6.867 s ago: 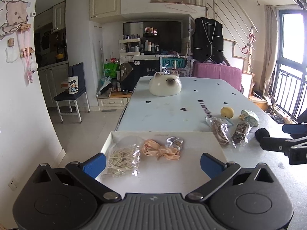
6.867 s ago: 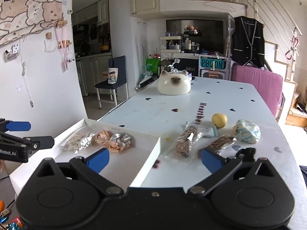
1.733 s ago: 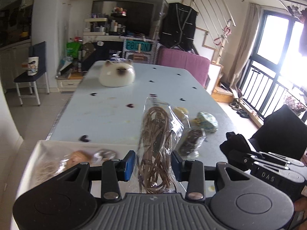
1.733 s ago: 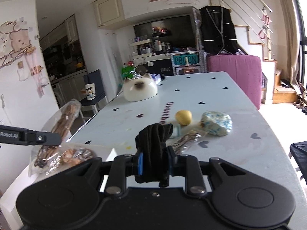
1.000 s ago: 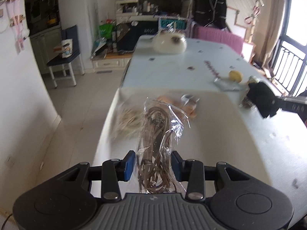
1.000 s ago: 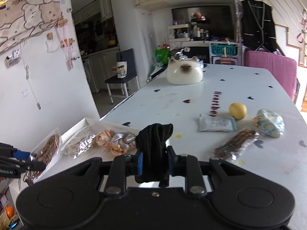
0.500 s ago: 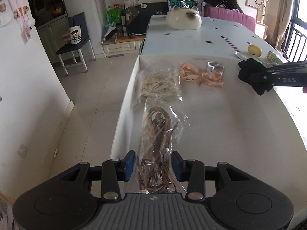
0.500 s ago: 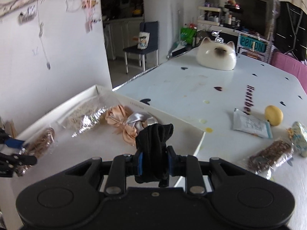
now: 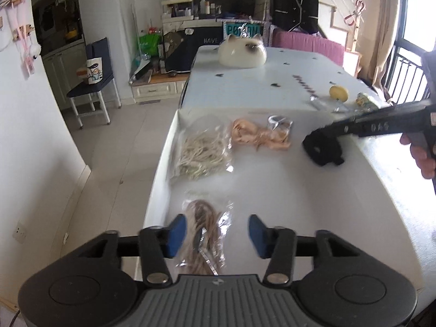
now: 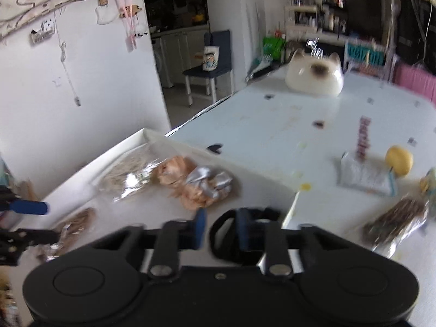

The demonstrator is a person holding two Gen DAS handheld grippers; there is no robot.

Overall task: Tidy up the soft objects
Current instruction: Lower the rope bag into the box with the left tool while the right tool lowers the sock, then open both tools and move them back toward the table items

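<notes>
White tray (image 9: 286,204), gathering soft items: left gripper (image 9: 216,234) standing wide, apparently releasing brown cord bag (image 9: 204,218); right gripper (image 10: 220,227) closing, black fabric loop (image 9: 324,152) partly between jaws, grip unclear in blur.

A white tray (image 9: 272,196) at the counter's near end holds a clear bag of pale bands (image 9: 201,152) at its far left, a peach and silver scrunchie (image 9: 261,136) just right of it, a clear bag of brown bands (image 9: 204,229) at the near left, and a black scrunchie (image 9: 324,147) at the right. Another bag of dark bands (image 10: 397,223) lies on the counter right of the tray.
</notes>
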